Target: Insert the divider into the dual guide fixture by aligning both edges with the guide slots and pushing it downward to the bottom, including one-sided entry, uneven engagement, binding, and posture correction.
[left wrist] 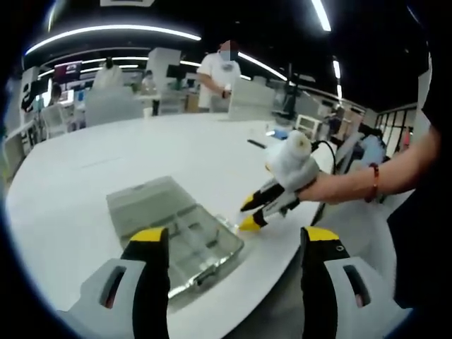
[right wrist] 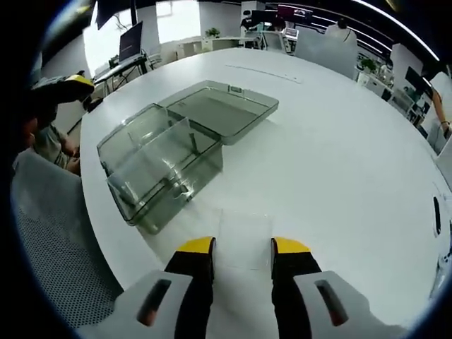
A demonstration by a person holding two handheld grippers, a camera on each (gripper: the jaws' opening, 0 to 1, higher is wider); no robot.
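Your clear divider (right wrist: 244, 240) is barely readable against the white table (right wrist: 339, 162), its lower edge hidden between the right gripper (right wrist: 242, 248) jaws.

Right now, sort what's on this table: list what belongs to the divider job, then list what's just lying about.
Job:
- clear divider, between the right gripper jaws
- clear fixture box, lid open
- left gripper, open, hovering by the box

Lying about:
- dark flat object at the far table edge
- chairs and monitors beyond the table
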